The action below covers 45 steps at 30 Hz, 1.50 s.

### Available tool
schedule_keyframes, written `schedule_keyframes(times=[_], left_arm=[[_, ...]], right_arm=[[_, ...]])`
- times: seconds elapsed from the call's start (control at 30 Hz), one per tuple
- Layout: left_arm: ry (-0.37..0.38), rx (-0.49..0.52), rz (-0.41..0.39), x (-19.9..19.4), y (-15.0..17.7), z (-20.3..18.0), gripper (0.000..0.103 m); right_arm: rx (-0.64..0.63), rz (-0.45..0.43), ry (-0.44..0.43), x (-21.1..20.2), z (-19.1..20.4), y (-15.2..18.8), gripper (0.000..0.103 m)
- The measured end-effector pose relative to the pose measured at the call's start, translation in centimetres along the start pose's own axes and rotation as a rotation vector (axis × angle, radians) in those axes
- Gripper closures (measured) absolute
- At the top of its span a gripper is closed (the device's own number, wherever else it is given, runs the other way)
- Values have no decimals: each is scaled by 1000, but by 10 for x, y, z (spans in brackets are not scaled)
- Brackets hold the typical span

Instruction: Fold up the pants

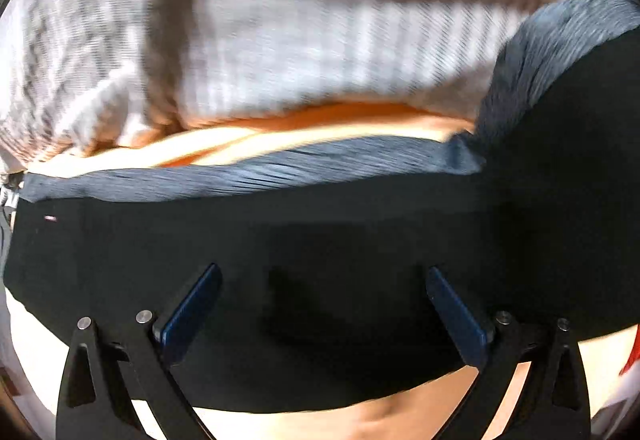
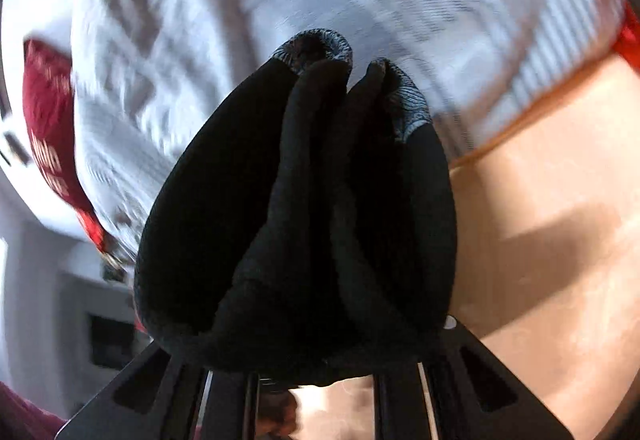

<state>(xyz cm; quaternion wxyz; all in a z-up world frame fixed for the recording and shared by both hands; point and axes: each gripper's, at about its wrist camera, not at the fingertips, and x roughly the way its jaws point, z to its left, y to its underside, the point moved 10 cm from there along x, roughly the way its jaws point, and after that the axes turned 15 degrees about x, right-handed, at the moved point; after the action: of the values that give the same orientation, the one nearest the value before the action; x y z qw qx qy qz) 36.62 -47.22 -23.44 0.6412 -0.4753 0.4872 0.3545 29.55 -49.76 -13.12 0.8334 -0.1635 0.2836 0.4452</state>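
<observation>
My left gripper (image 1: 322, 304) is wide open and holds nothing. The black pants (image 1: 280, 240) lie flat under its fingers (image 1: 192, 308). My right gripper (image 2: 320, 368) is pinched tight on a bunched fold of the pants, held up above the peach sheet (image 2: 552, 240).

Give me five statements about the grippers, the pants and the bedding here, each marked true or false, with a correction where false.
1. The left gripper is open above the black pants. True.
2. The right gripper is open and empty. False: it is shut on bunched black pants.
3. The pants have a blue-grey patterned band. True.
4. The striped bedding is solid green. False: it is white with grey stripes.
5. The left fingers have red pads. False: blue.
</observation>
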Motion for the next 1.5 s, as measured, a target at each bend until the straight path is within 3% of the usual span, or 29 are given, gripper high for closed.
schedule_keyframes(times=[0.23, 0.3, 0.47, 0.53, 0.6, 0.63, 0.7, 0.77, 0.83, 0.93, 1.07, 1.2, 1.33, 1.37, 1.4, 1.43, 1.5], left_arm=[[-47, -90, 17, -18, 30, 102, 0], [-61, -136, 31, -17, 45, 137, 0], [-73, -175, 66, -13, 88, 181, 0], [-79, -183, 71, -9, 99, 191, 0], [-77, -204, 77, -13, 111, 204, 0], [-72, -211, 78, -14, 121, 218, 0], [-71, -213, 85, -3, 127, 241, 0], [-64, -205, 90, 11, 127, 252, 0], [-41, -188, 75, 4, 124, 247, 0], [16, -150, 43, -10, 114, 226, 0], [95, -82, 2, -28, 93, 180, 1], [218, -21, -1, -25, 80, 130, 18], [277, 2, 28, -13, 80, 102, 31], [298, -5, 42, -8, 81, 97, 41], [321, -12, 62, -2, 83, 90, 61], [335, -14, 76, 2, 85, 86, 70], [329, -20, 72, 3, 84, 84, 76]], right_arm=[[-169, 34, 183, 92, 53, 58, 89], [-210, 38, 244, 119, 57, 75, 89], [-372, 60, 450, 192, 49, 124, 86], [-442, 62, 555, 217, 38, 142, 72], [-506, 37, 630, 227, 35, 154, 65], [-541, 19, 661, 227, 35, 158, 56], [-597, 22, 680, 228, 49, 173, 42], [-647, 37, 656, 228, 68, 200, 39], [-656, 68, 593, 209, 73, 214, 39], [-570, 70, 540, 174, 72, 205, 39], [-477, -10, 608, 119, 39, 166, 39], [-341, -20, 649, 104, 6, 137, 39], [-296, -15, 633, 95, -5, 134, 39], [-295, -9, 624, 96, -5, 135, 39], [-293, -2, 617, 97, -6, 137, 39], [-286, 5, 611, 99, -7, 139, 39], [-268, 11, 602, 96, -9, 141, 39]])
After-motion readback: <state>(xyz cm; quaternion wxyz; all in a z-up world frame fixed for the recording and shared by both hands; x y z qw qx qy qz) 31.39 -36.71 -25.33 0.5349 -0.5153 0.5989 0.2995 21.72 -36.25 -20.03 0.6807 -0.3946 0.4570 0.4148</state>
